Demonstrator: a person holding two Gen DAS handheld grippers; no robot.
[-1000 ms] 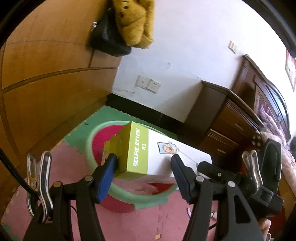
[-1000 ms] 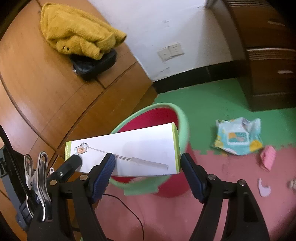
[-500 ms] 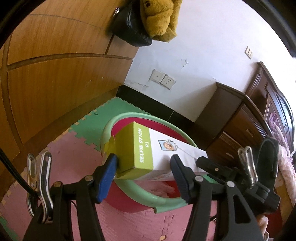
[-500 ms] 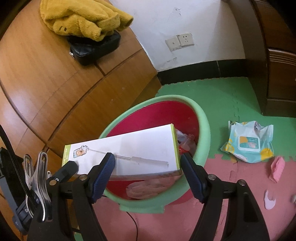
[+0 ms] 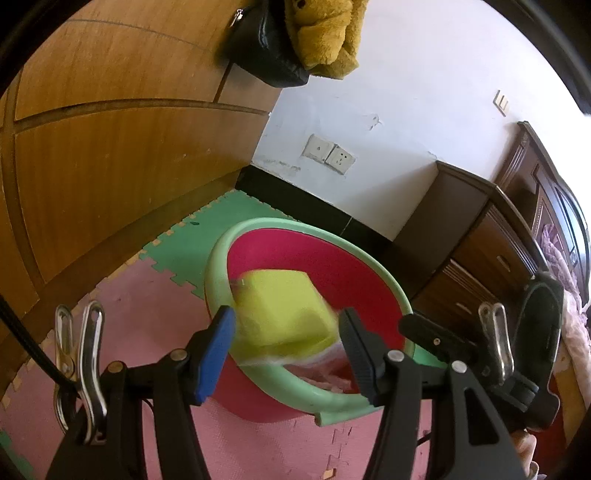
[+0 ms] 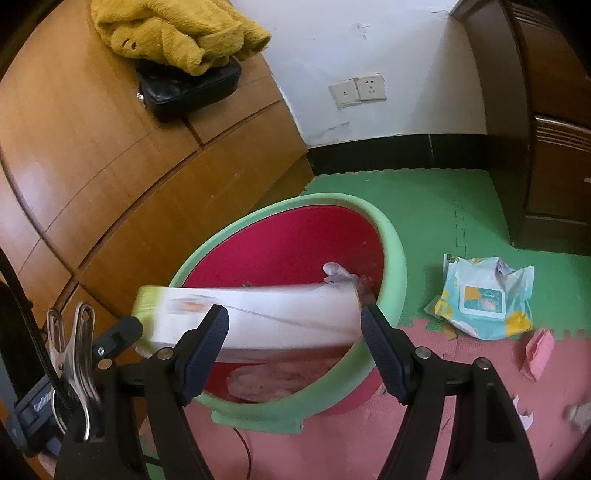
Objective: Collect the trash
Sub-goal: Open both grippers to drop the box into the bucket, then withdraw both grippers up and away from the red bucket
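A long white selfie stick box with a green end hangs tilted over the red bin with a green rim, and it is motion-blurred. My left gripper is shut on the green end, a pad against each side. The box's far end dips into the bin, above crumpled pale trash. My right gripper stands open over the bin's near rim. Its left finger is in front of the box and its right pad is beside the box's end.
A wet-wipes pack and a pink scrap lie on the foam mat right of the bin. A curved wooden cabinet with a black bag and yellow cloth stands on the left. A dark nightstand stands on the right.
Both grippers came down closer over the bin. The box, level and sharp before, has swung its far end down into the bin and now shows blurred.
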